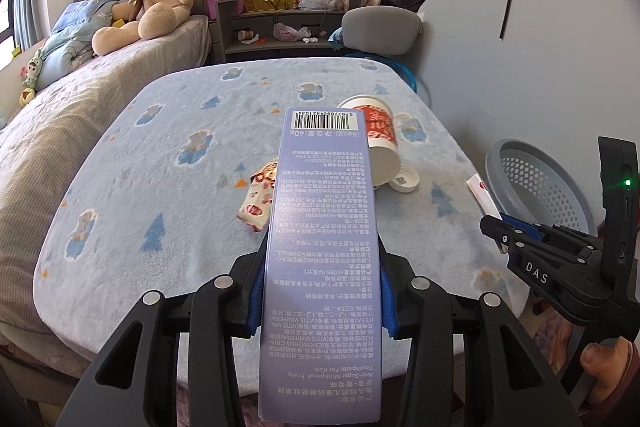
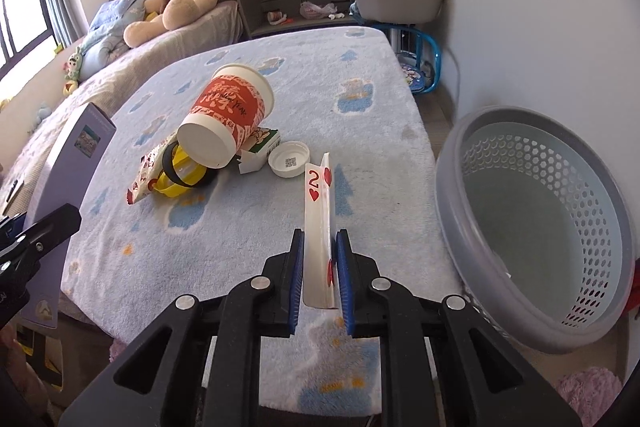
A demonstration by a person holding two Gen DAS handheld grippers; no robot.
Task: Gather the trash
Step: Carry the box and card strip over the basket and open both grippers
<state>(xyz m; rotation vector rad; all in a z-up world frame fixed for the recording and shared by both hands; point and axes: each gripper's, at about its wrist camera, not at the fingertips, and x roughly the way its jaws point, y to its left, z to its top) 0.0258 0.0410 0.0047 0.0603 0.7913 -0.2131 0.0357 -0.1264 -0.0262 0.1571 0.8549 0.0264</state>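
Purple cardboard fills your left view: the toothpaste box (image 1: 320, 259) sits lengthwise between the blue pads of your left gripper (image 1: 319, 301), pinched by its long sides and pointing out ahead of the tool. Over on the other side, your right gripper (image 2: 318, 281) has its jaws pressed onto a bent playing card (image 2: 319, 227), the two of hearts, held on edge so it stands up from the pads. Both pieces are clear of the blanket (image 2: 360, 131), which looks like a carry grip, ready for a drop.

Just to the right of your right tool, the grey basket (image 2: 472, 187) sits open-mouthed and looks empty.

Ahead of both tools more trash waits on the blanket: a tipped paper cup (image 2: 228, 123), a white lid (image 2: 289, 159) just beside it, a snack wrapper (image 2: 146, 175) and yellow tape rolls (image 2: 182, 175) under the cup.
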